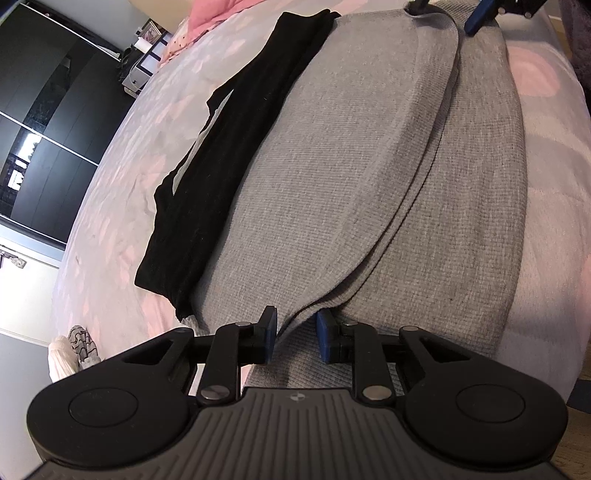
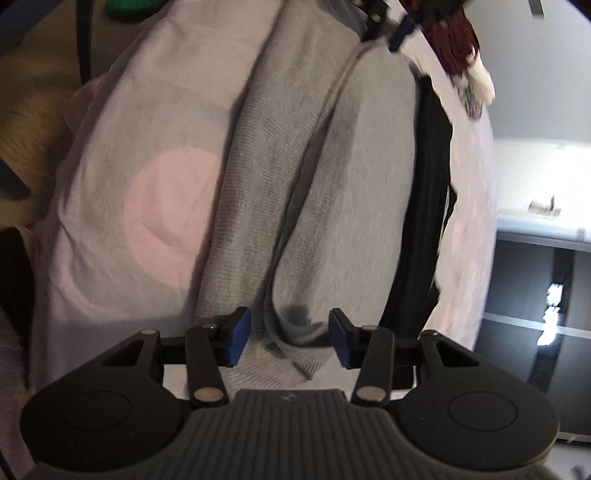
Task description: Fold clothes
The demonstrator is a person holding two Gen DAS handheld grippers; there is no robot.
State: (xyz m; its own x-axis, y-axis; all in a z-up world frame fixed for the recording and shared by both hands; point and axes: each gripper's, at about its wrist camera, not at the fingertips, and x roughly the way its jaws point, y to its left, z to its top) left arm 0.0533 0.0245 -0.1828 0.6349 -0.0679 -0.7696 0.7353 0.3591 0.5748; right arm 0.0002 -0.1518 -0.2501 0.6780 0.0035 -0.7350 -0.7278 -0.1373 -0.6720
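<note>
A grey knit garment (image 1: 369, 158) lies folded lengthwise on the bed, with a flap on top. It also shows in the right wrist view (image 2: 332, 177). My left gripper (image 1: 295, 332) is open at one end, its blue pads either side of the flap's edge without pinching it. My right gripper (image 2: 288, 336) is open at the opposite end, over the cloth's corner; it shows far off in the left wrist view (image 1: 447, 14). The left gripper shows far off in the right wrist view (image 2: 384, 33).
A black garment (image 1: 221, 162) lies folded beside the grey one. The bedsheet (image 1: 122, 184) is pale with pink spots. Dark wardrobe doors (image 1: 40, 122) stand beyond the bed. A pink blanket (image 1: 218, 14) lies at the far end.
</note>
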